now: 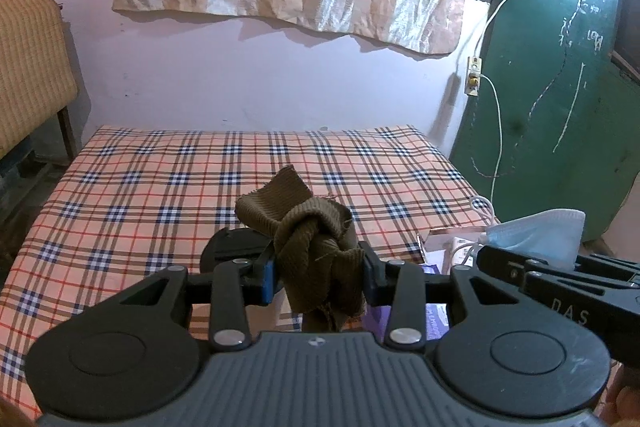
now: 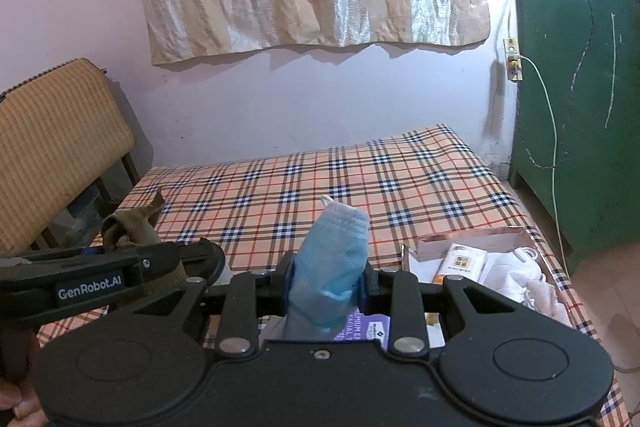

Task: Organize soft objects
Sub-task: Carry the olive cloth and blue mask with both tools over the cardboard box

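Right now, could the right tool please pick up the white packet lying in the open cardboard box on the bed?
Probably not yet: the right tool is shut on a blue face mask, so it has no free grip, though the white packet lies uncovered in the cardboard box.

Knotted olive ribbed cloth (image 1: 316, 251) held aloft, crumpled blue face mask (image 2: 332, 267) upright

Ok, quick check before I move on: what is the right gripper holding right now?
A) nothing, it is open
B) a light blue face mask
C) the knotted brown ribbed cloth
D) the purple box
B: in the right wrist view the right gripper is shut on the light blue face mask, which sticks up between its fingers, while the knotted brown cloth sits in the left gripper.
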